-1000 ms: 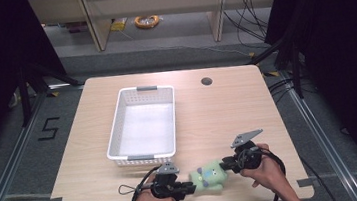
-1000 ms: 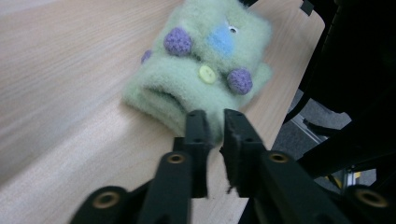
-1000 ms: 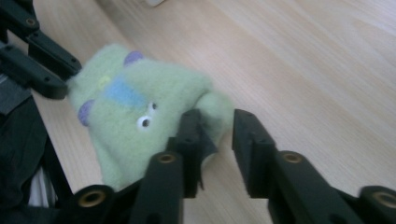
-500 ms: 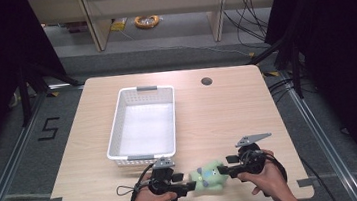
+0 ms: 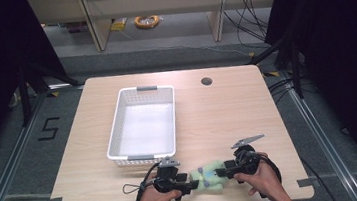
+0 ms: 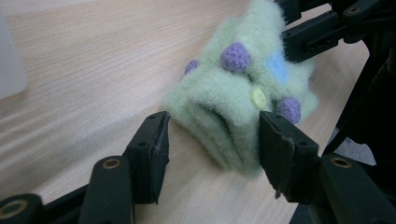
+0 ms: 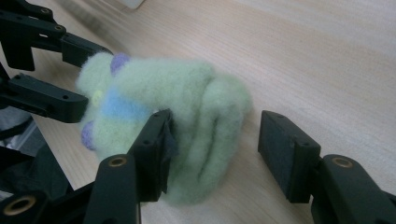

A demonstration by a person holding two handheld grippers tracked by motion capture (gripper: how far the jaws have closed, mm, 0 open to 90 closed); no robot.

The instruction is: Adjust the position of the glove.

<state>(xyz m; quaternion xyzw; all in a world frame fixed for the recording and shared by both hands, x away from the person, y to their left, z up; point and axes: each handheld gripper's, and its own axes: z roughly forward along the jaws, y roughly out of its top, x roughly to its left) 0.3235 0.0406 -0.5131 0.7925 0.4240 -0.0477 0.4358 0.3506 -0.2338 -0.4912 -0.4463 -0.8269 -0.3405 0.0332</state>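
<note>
My left hand-held gripper (image 5: 188,185) is open around one end of the fuzzy green toy (image 5: 209,176). The toy has slid down to 6 o'clock on the tabletop (image 5: 228,115). My right hand-held gripper (image 5: 222,170), open too, came along, so I think I'm about to grab.

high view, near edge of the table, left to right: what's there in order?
left gripper → green fuzzy toy → right gripper. Both sets of jaws are open around opposite ends of the toy. The white basket sits farther back on the table, left of all three.
</note>
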